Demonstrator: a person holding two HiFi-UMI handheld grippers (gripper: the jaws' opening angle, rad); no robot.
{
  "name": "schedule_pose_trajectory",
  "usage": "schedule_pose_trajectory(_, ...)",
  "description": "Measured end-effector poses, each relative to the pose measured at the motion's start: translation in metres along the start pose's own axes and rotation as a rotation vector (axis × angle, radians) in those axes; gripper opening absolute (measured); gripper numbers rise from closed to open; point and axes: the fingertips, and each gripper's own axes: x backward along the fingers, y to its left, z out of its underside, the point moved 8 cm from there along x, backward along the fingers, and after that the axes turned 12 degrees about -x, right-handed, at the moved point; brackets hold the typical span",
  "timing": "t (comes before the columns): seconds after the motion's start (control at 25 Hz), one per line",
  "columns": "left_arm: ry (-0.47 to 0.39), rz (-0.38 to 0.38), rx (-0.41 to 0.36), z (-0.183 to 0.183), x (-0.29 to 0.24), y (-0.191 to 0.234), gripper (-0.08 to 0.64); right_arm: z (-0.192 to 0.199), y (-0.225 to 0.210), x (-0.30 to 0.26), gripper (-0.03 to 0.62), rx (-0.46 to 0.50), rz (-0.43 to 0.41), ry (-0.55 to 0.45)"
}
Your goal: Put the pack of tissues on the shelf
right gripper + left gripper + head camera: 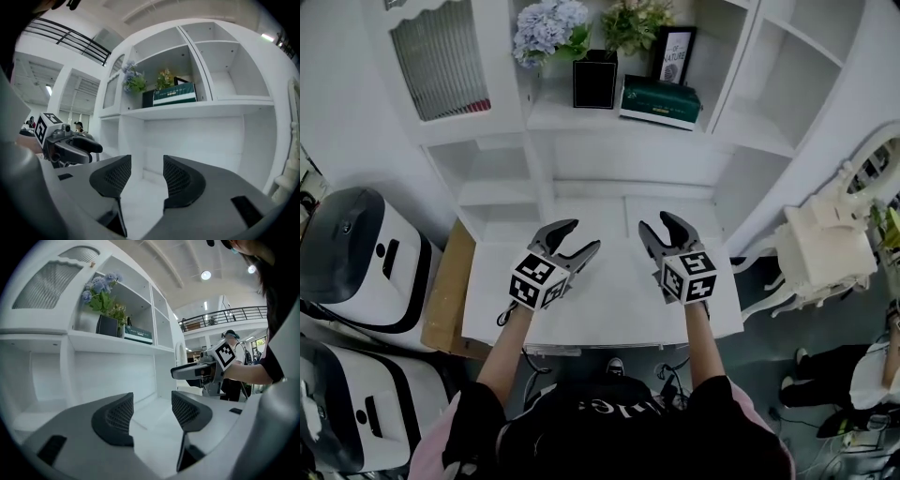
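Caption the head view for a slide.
Left gripper and right gripper, both open and empty, hover over the desk; the tissue pack lies on the shelf.

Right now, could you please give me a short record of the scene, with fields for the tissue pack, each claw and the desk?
tissue pack: lying on the shelf, to the right of the black vase
behind the pack: picture frame
left claw: open, nothing in it, over the white desk
right claw: open, nothing in it, over the white desk
task state: pack already on the shelf, neither claw touching it
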Motion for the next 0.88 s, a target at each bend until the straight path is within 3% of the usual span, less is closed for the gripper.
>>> schedule_pose_trajectory(0.44, 0.028, 0.046, 0.185, 0.085, 0.105, -0.057, 0.259, 0.097, 0.093, 0.041, 0.236, -0.094, 0.027, 0.11)
schedule_pose_trajectory(0.68, 0.038, 0.091, 0.216, 0.113, 0.163, -0.078, 0.256, 0.133, 0.152, 0.069, 0.232, -0.127, 0.046, 0.13)
schedule_pose_trajectory(0.88, 0.024, 0.111, 0.245, 0.123, 0.202, -0.095, 0.256, 0.156, 0.192, 0.089, 0.192, -0.154, 0.06, 0.149)
